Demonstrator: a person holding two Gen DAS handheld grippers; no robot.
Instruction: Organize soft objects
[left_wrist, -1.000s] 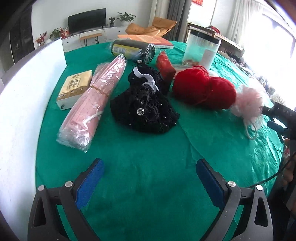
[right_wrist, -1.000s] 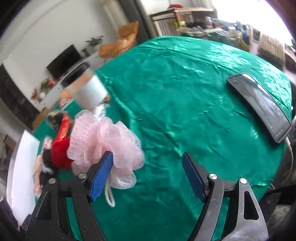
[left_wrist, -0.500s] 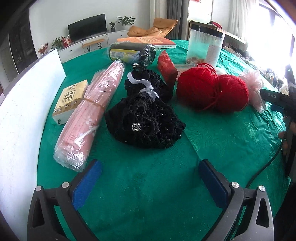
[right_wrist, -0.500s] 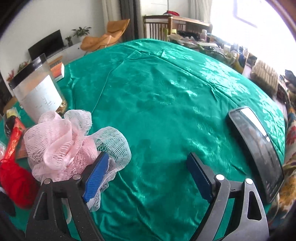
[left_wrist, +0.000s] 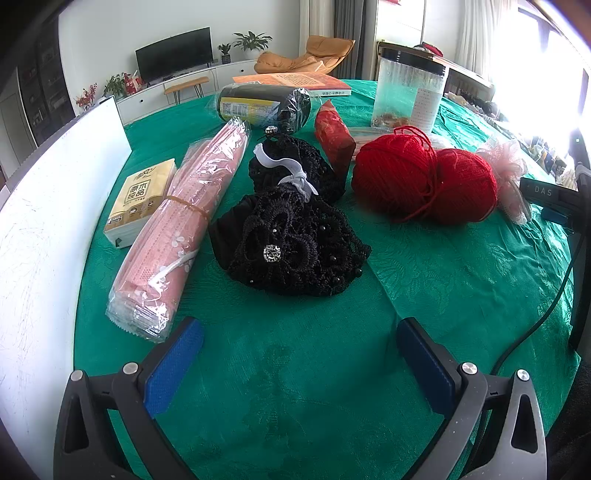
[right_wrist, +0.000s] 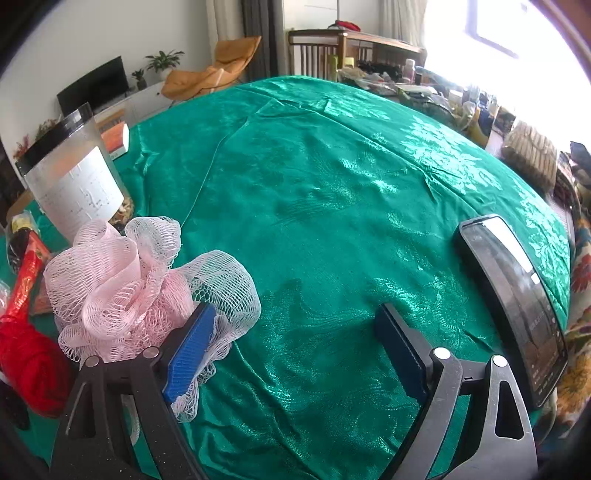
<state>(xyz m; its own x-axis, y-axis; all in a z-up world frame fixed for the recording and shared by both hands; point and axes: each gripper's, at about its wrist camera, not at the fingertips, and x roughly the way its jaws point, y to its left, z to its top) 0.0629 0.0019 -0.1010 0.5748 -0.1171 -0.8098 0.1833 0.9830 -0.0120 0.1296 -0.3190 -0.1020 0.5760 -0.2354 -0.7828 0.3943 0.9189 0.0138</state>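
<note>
So we've got both tools out over the counter (right_wrist: 332, 177), which is covered in a shiny green cloth. Our right tool (right_wrist: 291, 347) has its jaws spread wide with nothing between them, just bare cloth. They've just been opening. The pink mesh bath pouf (right_wrist: 125, 288) sits on the outer side of the left finger, its netting draped against that blue pad, so it's beside the tool and not pinched. A smartphone (right_wrist: 517, 302) lies face up off to the right, well apart from the pouf.

Our left tool (left_wrist: 299, 362) is released too, jaws wide and empty over open cloth. In front of it is the pile of soft stuff: a black lace garment (left_wrist: 291, 240) with a little rhinestone and a white band, near the middle. To its left is a pack of pink face masks (left_wrist: 181, 229) in clear wrap, and just beside that a tissue pack (left_wrist: 142, 199). To the right are two red yarn balls (left_wrist: 424, 181) touching each other, with the pouf right behind them at the far right. Further back there's a red packet (left_wrist: 332, 136), a dark roll in plastic (left_wrist: 262, 105), a clear jar with a black lid (left_wrist: 410, 92) and an orange book (left_wrist: 291, 81). A white board (left_wrist: 44, 229) runs along the left edge.
</note>
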